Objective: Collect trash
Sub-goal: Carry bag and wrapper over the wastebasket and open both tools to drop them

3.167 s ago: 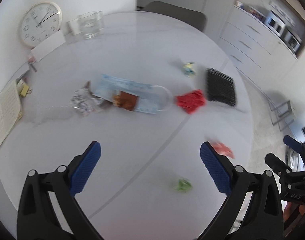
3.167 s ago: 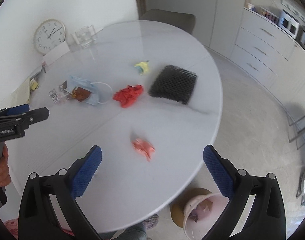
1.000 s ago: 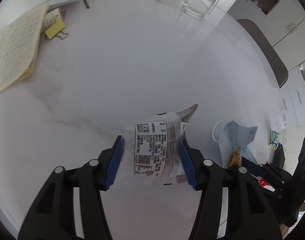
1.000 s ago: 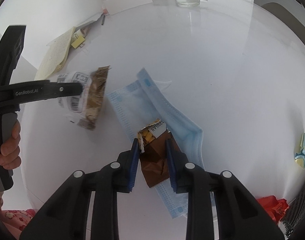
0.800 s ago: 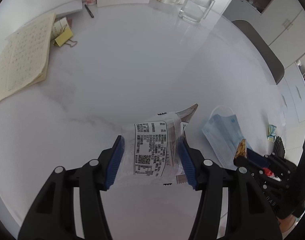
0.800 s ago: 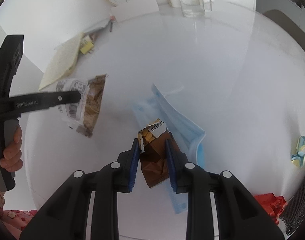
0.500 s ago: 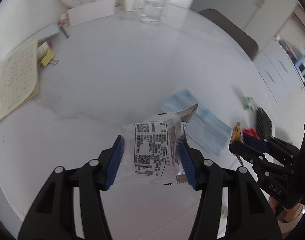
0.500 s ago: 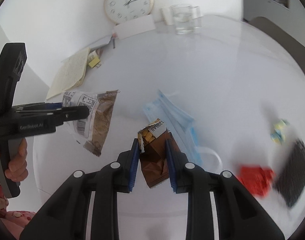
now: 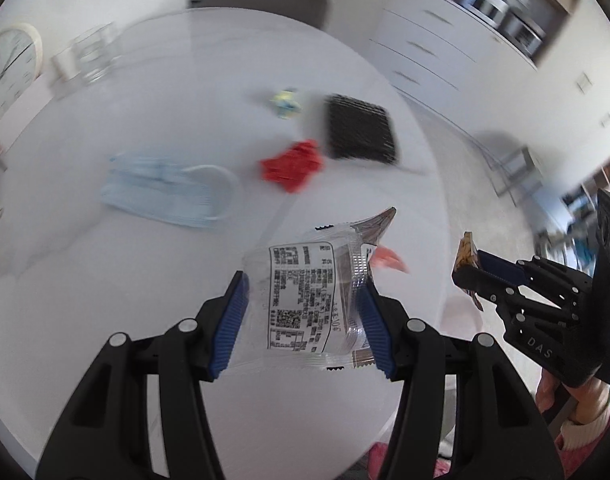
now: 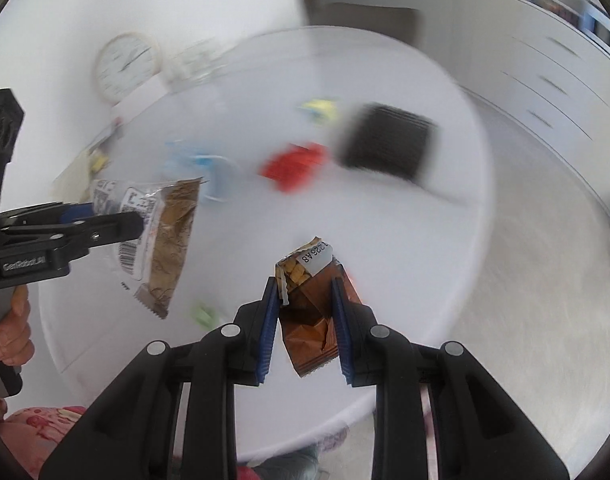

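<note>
White round bench (image 9: 153,264) in a kitchen-dining room, drawers along the far wall; both views smeared by motion.

Left claw (image 9: 303,312): clenched on a clear snack wrapper (image 9: 305,300) with a printed label, pinched by its side edges, most of the film hanging free above the bench. Thin film, edge grip only; a quick swing could let it slide out or fold and drop.

Right claw (image 10: 303,310): clenched on a torn brown packet (image 10: 309,300), its open end up and yellow bits showing inside. Tipping it on the way to a bin would likely spill crumbs onto the bench or the floor.

Both claws carried close together; each shows in the other's view. Risk of the two tools or their loads knocking if they converge on one bin. No bin visible in either view, so the drop point cannot be judged.

Outward, trash on the bench: blue face mask (image 9: 169,190), red crumpled wrapper (image 9: 291,164), black mesh tray (image 9: 361,130), a yellow scrap (image 9: 285,102), a small green scrap (image 10: 203,314), a pale red scrap (image 9: 389,258) just behind the held wrapper. A glass (image 9: 91,62) and a clock (image 9: 9,66) stand at the far edge, well apart.
</note>
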The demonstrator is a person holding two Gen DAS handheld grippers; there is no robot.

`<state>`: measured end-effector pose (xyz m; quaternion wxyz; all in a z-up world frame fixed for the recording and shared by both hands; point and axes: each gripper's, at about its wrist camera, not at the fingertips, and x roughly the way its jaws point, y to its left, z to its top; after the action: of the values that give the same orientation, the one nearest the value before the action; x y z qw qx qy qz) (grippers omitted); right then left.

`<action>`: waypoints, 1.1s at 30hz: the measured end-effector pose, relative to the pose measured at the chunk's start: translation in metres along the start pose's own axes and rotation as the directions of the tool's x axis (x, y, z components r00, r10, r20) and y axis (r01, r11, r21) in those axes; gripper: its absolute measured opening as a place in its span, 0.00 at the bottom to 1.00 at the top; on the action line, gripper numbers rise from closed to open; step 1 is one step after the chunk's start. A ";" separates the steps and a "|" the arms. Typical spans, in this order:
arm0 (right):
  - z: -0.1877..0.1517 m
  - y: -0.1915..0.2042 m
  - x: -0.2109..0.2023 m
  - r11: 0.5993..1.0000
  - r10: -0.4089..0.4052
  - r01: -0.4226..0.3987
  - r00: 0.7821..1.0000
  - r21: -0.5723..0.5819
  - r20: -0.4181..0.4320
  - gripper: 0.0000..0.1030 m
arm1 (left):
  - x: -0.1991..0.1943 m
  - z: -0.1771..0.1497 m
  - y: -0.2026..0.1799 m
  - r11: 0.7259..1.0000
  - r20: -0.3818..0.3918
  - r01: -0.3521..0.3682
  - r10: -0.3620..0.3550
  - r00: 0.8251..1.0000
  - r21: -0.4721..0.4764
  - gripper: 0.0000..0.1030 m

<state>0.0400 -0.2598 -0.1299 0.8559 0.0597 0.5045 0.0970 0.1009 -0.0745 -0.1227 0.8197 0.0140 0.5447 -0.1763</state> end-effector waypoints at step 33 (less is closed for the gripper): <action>-0.212 -0.224 -0.044 0.836 -0.280 0.332 0.943 0.436 -0.182 0.62 | 0.123 -0.085 -0.324 0.841 -0.301 0.281 -0.149 0.942 0.462 0.52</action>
<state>-0.1427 -0.4873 -0.2403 0.7922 0.1741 0.5625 -0.1605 -0.0313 -0.3938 -0.2128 0.6864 0.1859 0.5789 -0.3990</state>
